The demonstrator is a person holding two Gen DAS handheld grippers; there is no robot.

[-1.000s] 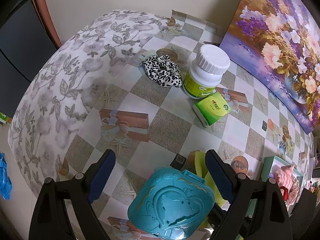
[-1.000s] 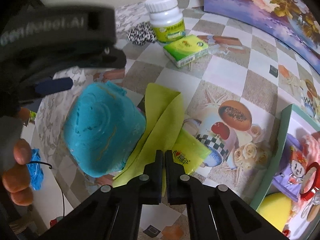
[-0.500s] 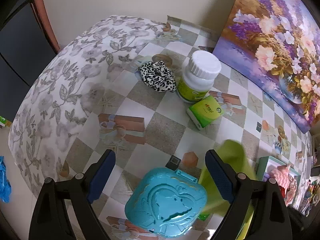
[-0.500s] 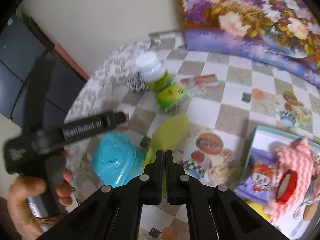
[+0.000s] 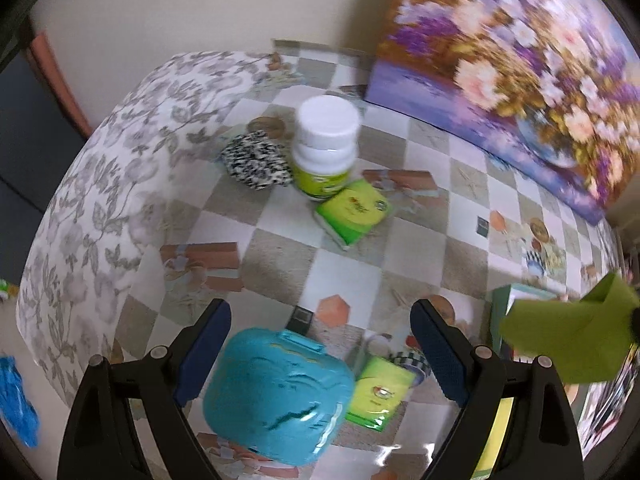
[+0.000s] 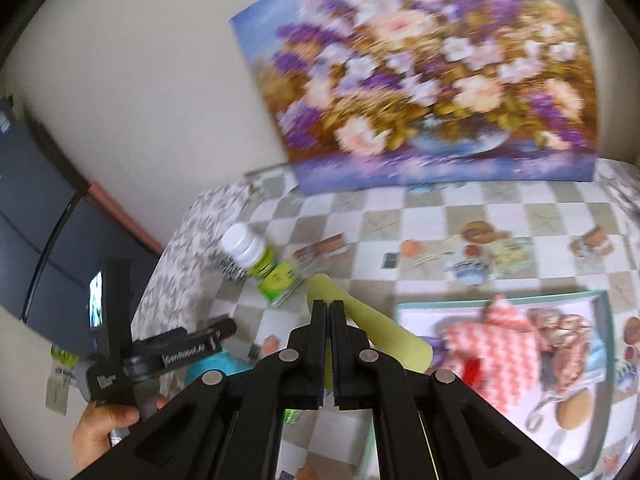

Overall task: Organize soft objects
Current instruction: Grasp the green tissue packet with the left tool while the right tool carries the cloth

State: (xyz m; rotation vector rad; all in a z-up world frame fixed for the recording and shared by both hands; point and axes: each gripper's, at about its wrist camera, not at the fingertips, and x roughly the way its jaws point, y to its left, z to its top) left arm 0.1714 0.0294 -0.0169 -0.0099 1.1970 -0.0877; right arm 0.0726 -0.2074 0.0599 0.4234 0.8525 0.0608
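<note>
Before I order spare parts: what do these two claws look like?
Left claw: black angular plastic linkage arms, silver pivot screws, dark blue textured pads, white lettering on its body. Right claw: same black arms and silver screws. A bare hand shows, no sleeve.

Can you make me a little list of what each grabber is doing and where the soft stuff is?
left hand-held gripper: open, over the teal heart case
right hand-held gripper: shut on the green cloth, lifted off the table
tray: holds a pink zigzag cloth
spotted scrunchie: on the table, beside the white-capped bottle
</note>
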